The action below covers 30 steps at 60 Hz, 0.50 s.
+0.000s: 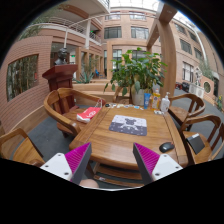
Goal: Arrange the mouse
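Here is the hand-held gripper [112, 162], low in the frame, poised above the near edge of a round wooden table [100, 148]. Its two fingers stand well apart, pink pads [72, 163] facing each other, and nothing sits between them; it grips nothing.

The mouse [166, 147], a small dark shape, lies at the right of the frame near the table's right rim, just beyond and to the right of the right finger. The mouse pad [128, 124], a rectangle with a bluish print, rests at the middle of the table, ahead of the fingers. Mouse and pad are clearly apart, with bare wood between them.

So by my reading the arranging has hardly begun: the mouse is untouched and off the pad, and the pick-up and the placing are both still to do, if the pad is indeed the goal.

Elsewhere there is a red book [88, 113] toward the left side of the table, bottles [155, 100] and a leafy plant [136, 68] at the far side, and wooden chairs [62, 106] around it.
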{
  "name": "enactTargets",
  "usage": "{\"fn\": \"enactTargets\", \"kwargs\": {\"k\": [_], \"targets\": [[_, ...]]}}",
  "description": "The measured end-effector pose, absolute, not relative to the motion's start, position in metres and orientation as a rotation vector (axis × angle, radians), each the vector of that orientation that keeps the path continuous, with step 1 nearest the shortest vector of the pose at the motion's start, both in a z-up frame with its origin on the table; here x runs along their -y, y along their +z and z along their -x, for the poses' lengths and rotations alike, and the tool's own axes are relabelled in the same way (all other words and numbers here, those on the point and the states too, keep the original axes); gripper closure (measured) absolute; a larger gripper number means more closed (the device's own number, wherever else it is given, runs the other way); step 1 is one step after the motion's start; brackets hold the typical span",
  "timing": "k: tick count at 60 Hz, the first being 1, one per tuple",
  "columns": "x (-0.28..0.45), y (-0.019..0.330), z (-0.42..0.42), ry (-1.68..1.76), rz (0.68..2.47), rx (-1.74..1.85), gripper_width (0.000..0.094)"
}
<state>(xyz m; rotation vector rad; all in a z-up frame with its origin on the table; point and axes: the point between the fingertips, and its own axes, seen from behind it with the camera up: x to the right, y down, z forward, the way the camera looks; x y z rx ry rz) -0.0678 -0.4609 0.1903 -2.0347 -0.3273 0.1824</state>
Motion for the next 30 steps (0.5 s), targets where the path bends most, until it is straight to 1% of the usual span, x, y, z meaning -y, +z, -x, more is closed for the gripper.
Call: {"fn": "enactTargets", "kwargs": {"k": [4,7,8,10,18,24,30], "targets": [[0.464,0.177,0.063,0.182,2.072,0.317,0.0082],[0.456,0.156,0.050,0.175,2.101,0.307,0.0083],[0.464,0.157,0.050,0.170,2.112,0.303,0.0083],[0.451,0.136,0.036,0.162,2.129,0.296,0.0082],[0.431,0.081,-0.011,0.114,2.209,0.229,0.0081],[0.407,0.050,-0.058,0.051,2.237,0.141,0.0080],[0.376,0.027,-0.107,-0.012,2.237,0.046,0.0080]]}}
